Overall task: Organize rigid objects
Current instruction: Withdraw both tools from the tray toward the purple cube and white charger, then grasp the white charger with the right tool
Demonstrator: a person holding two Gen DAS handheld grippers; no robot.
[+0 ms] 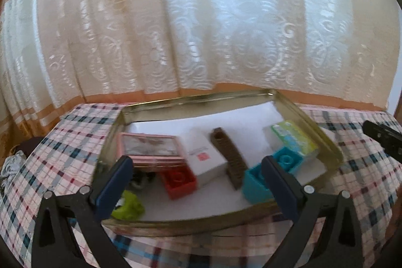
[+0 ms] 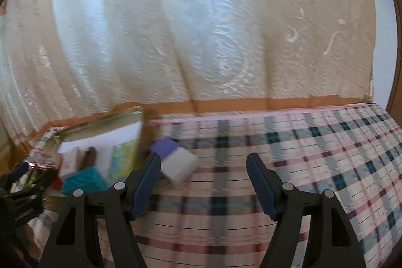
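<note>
A gold tin tray (image 1: 324, 140) lined in white sits on the plaid cloth. In it lie a pink framed box (image 1: 150, 148), a white box (image 1: 204, 155), a brown comb-like piece (image 1: 227, 155), a red brick (image 1: 179, 181), a teal brick (image 1: 273, 171), a green-blue packet (image 1: 294, 138) and a lime-green thing (image 1: 129, 207). My left gripper (image 1: 197, 182) is open and empty, just above the tray's near side. My right gripper (image 2: 203, 182) is open and empty over the cloth. A purple-and-white block (image 2: 174, 160) lies by its left finger, outside the tray (image 2: 105, 121).
A lace curtain hangs close behind the table in both views. The plaid tablecloth (image 2: 301, 155) stretches to the right of the tray. The right gripper's tip (image 1: 384, 137) shows at the right edge of the left wrist view. Dark clutter (image 1: 15, 160) sits beyond the table's left edge.
</note>
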